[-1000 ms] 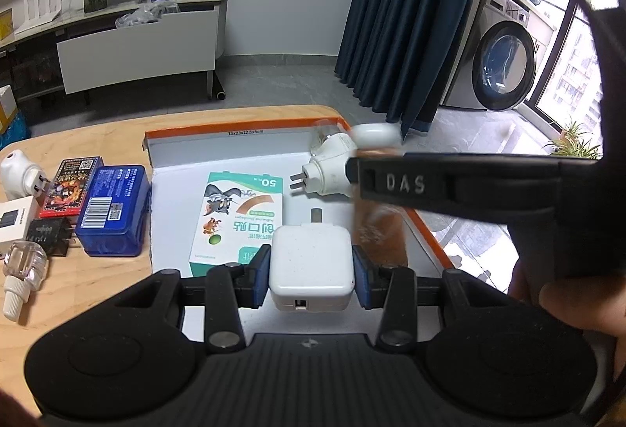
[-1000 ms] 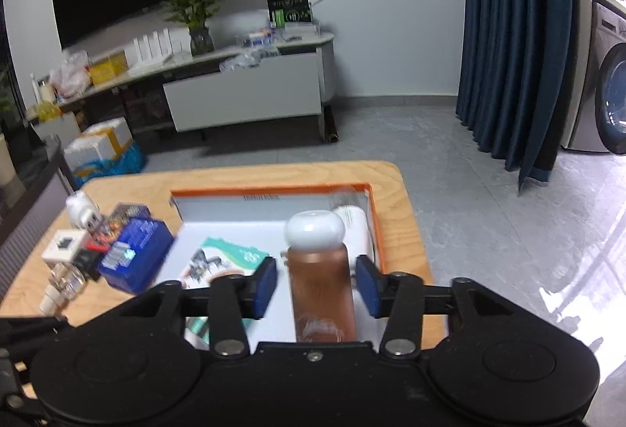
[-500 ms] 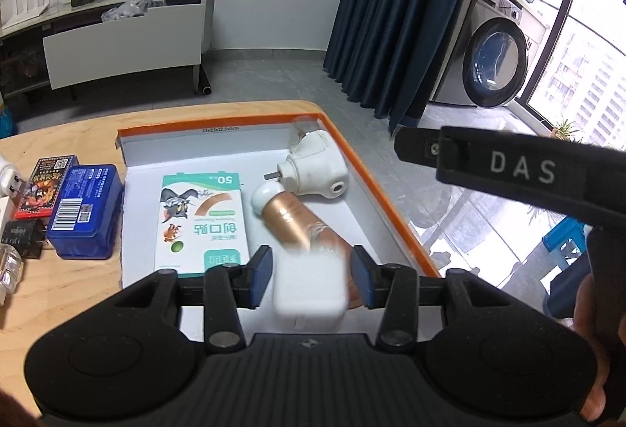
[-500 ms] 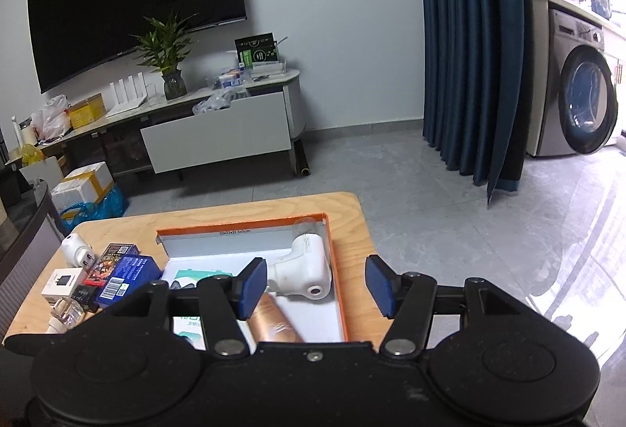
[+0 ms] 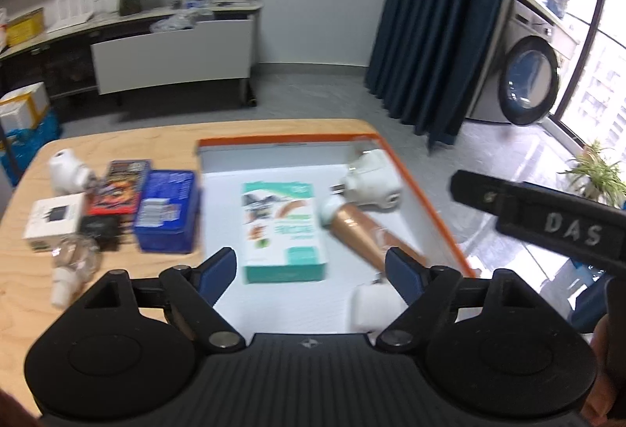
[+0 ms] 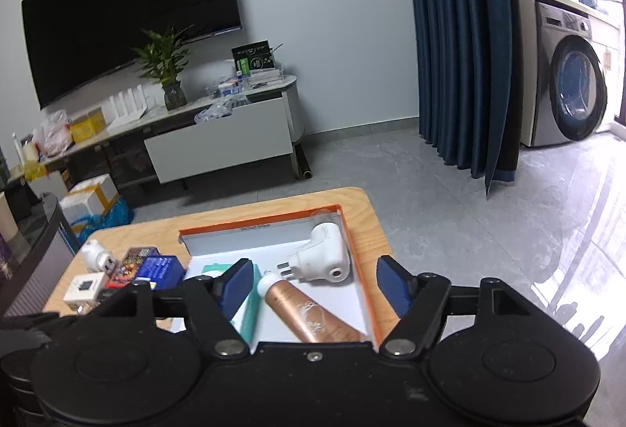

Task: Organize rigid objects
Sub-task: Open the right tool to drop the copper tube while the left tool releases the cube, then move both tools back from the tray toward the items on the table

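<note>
Both jaws opening, nothing between: left gripper point(image 5: 311, 266), right gripper point(image 6: 315, 286). Charger point(image 5: 375, 307) lies in tray point(image 5: 426, 188) beside bottle point(image 5: 367, 231). I'd worry my left finger clips it.

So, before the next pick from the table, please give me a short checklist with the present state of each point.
1. Left gripper free of load: ok, jaws opening, nothing pressed.
2. Right gripper free: ok, opening, empty.
3. White charger released into orange-rimmed box: ok.
4. Copper bottle lying inside box: ok.
5. Blue tin on table, unobstructed: ok.
6. Space left in box: cannot tell.
</note>
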A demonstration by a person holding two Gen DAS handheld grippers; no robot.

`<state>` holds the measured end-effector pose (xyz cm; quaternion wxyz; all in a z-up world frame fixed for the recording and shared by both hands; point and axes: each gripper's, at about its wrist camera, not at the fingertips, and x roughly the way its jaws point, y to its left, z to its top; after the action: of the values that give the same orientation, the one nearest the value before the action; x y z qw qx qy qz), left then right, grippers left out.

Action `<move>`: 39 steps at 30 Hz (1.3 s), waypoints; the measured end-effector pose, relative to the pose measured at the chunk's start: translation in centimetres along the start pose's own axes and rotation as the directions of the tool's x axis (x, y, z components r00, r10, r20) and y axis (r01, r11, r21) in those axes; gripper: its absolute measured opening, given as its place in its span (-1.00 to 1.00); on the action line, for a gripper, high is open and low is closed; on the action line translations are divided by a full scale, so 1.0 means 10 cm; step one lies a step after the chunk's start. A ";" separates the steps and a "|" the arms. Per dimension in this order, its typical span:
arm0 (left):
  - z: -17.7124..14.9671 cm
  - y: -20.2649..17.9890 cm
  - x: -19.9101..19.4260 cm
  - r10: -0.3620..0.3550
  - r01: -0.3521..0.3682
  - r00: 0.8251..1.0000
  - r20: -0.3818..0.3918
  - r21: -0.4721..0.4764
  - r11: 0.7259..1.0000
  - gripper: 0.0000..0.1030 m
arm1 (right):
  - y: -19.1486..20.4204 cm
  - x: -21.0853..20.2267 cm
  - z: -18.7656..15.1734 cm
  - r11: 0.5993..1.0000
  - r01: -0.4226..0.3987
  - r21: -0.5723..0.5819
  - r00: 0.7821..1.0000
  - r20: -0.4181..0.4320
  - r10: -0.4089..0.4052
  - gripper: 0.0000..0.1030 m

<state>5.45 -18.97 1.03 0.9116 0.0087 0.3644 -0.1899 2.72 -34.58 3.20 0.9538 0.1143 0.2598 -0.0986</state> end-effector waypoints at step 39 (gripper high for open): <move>-0.30 1.52 -0.22 0.215 -0.221 0.975 -0.054 -0.149 0.964 0.72 | 1.23 0.27 -0.55 0.971 -0.210 -0.110 0.969 -0.156 0.192 0.90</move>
<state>7.35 -3.69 -1.57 0.9179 -0.0183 0.3919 -0.0596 5.46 -21.75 -0.81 0.9428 0.0864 0.3210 0.0238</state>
